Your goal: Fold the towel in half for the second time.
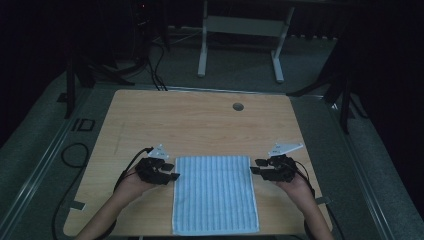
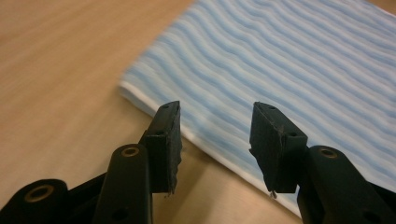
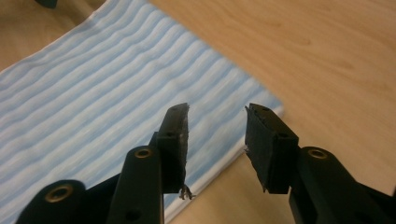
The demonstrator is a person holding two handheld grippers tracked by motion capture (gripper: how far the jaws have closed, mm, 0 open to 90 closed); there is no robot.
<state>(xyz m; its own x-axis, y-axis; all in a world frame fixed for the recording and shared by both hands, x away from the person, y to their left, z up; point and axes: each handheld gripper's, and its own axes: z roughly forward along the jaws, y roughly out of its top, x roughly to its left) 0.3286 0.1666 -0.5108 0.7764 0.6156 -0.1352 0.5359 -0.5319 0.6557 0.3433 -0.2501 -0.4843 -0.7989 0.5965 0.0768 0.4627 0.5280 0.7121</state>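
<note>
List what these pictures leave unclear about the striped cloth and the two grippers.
- Striped cloth: near edge cut off by the high view's bottom border.
- Cloth's layers: left gripper view blurred, count unclear.
- Left gripper, right gripper: jaws apart, nothing between; height above the table unclear.

lab/test rm | wood table (image 1: 200, 120) – floor cables (image 1: 75, 155) – desk frame (image 1: 240, 30) behind
</note>
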